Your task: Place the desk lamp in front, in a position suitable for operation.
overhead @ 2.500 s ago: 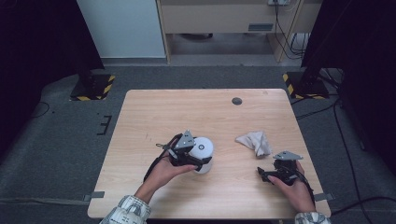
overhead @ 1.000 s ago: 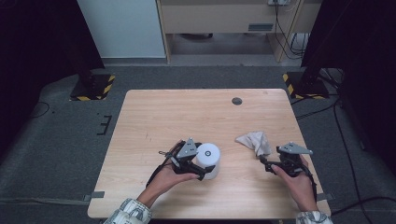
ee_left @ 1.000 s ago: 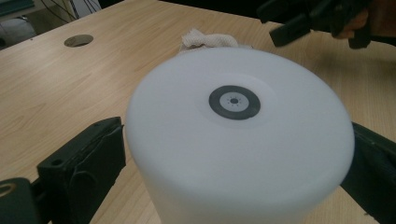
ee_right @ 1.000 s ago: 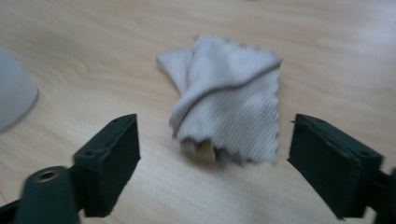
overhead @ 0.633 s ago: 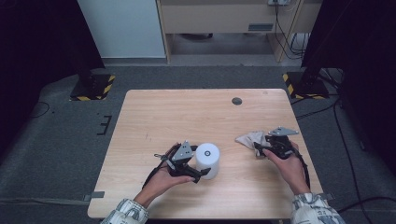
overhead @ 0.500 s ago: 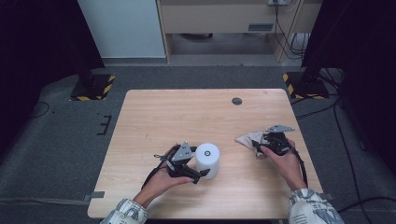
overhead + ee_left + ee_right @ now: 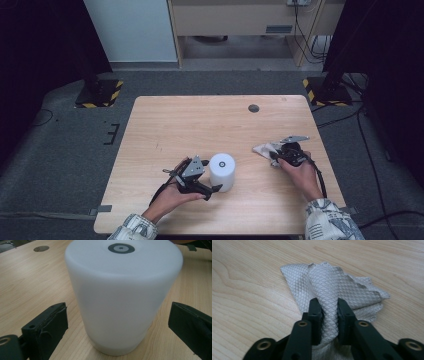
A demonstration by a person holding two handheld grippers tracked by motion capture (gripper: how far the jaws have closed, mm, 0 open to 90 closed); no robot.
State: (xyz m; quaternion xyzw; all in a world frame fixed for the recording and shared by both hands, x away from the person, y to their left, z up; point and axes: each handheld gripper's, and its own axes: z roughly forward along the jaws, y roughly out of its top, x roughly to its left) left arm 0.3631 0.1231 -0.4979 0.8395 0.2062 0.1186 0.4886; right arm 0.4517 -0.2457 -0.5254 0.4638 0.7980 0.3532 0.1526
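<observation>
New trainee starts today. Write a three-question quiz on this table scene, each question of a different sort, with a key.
1. True or false: the right gripper has its jaws pinched on a fold of the grey cloth.
2. Multiple choice: how do the left gripper's jaws stand to the white cylinder? A) pressed on its sides B) one on each side, with gaps C) resting on its top
3. Short answer: what small thing lies on the wooden table near its far edge?

Key
1. True. The cloth is bunched between the pads.
2. B. The cylinder stands upright between the open jaws, untouched.
3. A dark round disc.
</observation>
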